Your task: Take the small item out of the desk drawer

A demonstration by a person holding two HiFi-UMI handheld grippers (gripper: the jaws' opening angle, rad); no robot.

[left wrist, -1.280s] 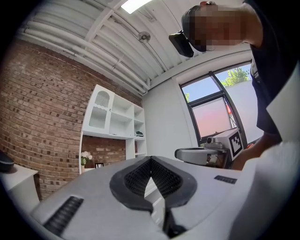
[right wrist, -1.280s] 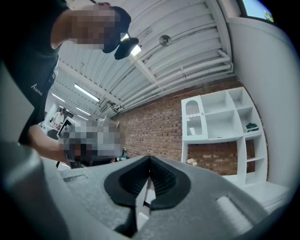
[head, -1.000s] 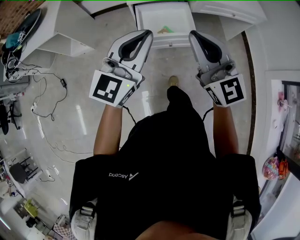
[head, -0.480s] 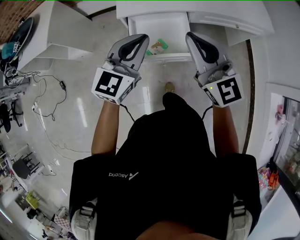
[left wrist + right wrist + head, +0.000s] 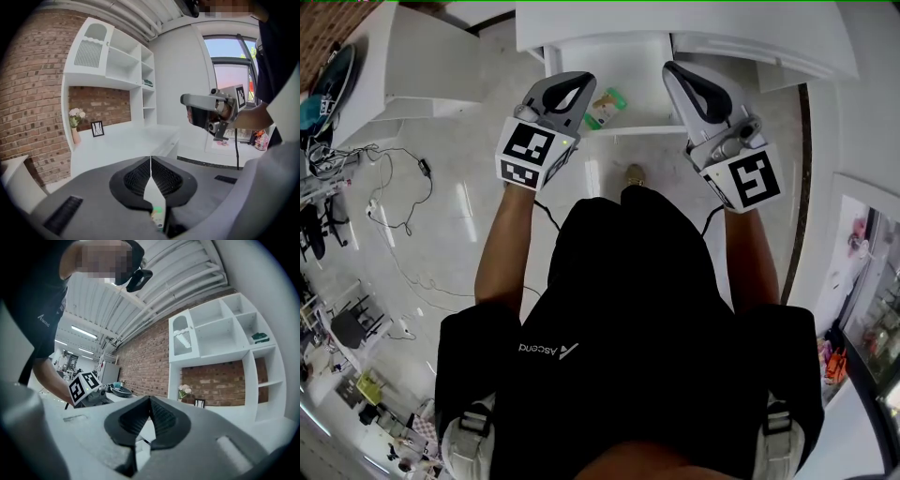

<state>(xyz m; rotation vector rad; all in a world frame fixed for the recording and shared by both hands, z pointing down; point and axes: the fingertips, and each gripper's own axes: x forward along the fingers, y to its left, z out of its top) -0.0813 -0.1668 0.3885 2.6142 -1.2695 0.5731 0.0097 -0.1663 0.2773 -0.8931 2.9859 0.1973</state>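
The white desk drawer stands pulled open at the top of the head view. A small green and beige item lies in its left front corner. My left gripper hovers just left of that item, jaws shut and empty; in the left gripper view its tips meet, and a bit of the green item shows below them. My right gripper hangs over the drawer's right side, also shut with nothing in it. Each gripper shows in the other's view: the right gripper and the left gripper's marker cube.
The white desk top spans the upper edge, with a white shelf unit at the left. Cables trail on the glossy floor. A shoe stands below the drawer. White wall shelves, a vase and a frame back the desk.
The desk and drawer have come nearer and lower in the head view. The small item now shows fully, right beside the left gripper. Both grippers stay shut.
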